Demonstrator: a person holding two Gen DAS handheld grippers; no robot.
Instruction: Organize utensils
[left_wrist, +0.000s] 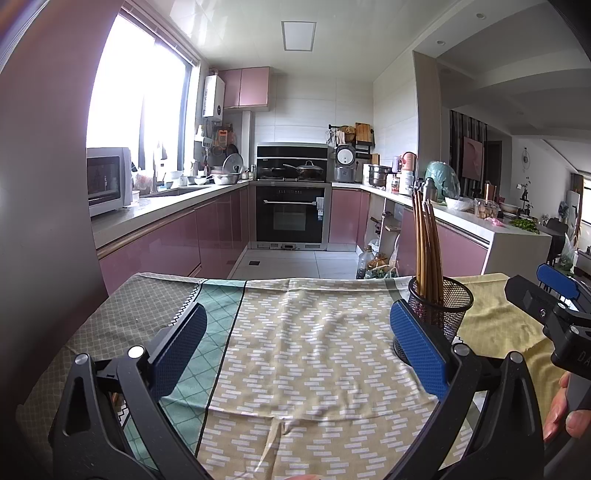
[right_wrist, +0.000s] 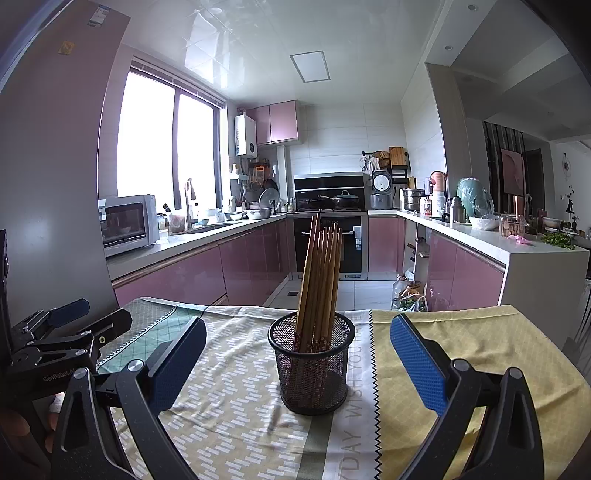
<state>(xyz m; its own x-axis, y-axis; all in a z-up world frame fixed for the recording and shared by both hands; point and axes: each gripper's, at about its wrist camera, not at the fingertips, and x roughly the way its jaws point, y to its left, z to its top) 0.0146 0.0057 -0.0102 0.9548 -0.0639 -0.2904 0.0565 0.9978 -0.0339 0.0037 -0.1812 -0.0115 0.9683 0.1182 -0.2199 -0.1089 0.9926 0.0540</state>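
A black mesh cup (right_wrist: 313, 363) stands upright on the patterned tablecloth (right_wrist: 236, 406) and holds several brown wooden chopsticks (right_wrist: 319, 280), leaning slightly left. My right gripper (right_wrist: 297, 360) is open and empty, its blue pads on either side of the cup and nearer the camera, apart from it. In the left wrist view the cup (left_wrist: 441, 306) stands just behind the right pad, with the chopsticks (left_wrist: 426, 243) in it. My left gripper (left_wrist: 295, 345) is open and empty over the cloth (left_wrist: 306, 350). Each gripper shows in the other's view, the left (right_wrist: 70, 332) and the right (left_wrist: 554, 306).
The table's far edge drops to a tiled kitchen floor (left_wrist: 288, 262). Pink cabinets and counters run along both sides (right_wrist: 177, 273), with an oven (right_wrist: 327, 240) at the back. A yellow cloth section (right_wrist: 461, 354) covers the table's right part.
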